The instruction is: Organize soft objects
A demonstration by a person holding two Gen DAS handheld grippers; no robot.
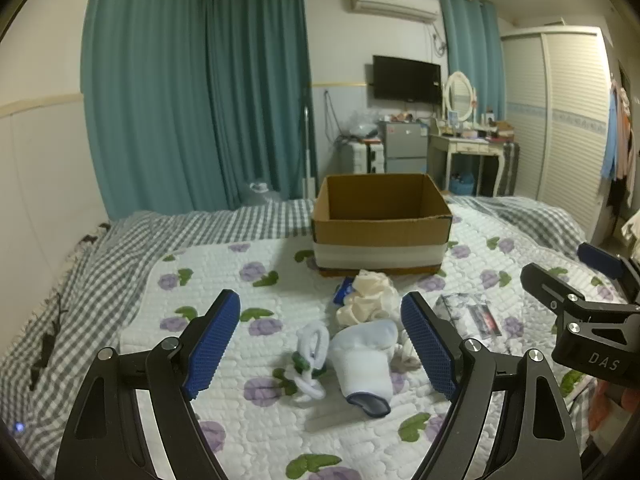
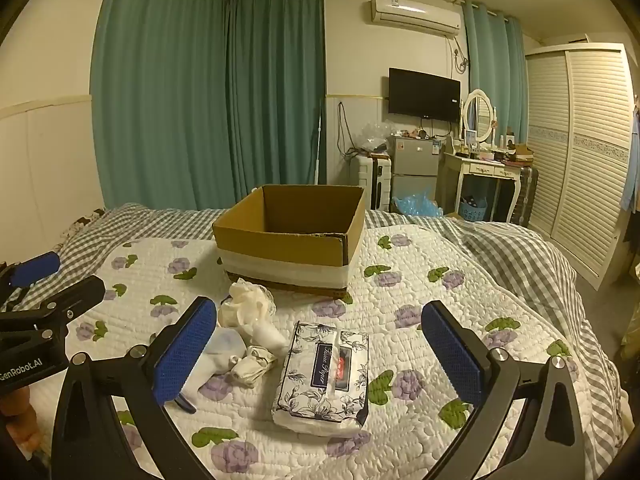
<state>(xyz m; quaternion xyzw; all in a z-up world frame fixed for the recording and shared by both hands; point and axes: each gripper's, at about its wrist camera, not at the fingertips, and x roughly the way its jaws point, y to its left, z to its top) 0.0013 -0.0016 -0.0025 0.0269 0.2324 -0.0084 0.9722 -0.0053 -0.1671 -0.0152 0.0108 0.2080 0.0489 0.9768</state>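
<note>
white sock [image 2: 218,354] half behind right gripper [image 2: 320,348]

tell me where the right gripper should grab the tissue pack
Grip the tissue pack across its short width at mid-length, coming straight down from above. It lies flat on the quilt, long axis running away from the right gripper, whose open fingers already straddle it; its soft sides should give under the pads.

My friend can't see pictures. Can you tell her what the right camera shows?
Open blue-padded right gripper hovers over a flowered tissue pack on a floral quilt. Socks lie beside it; an open cardboard box stands behind.
</note>
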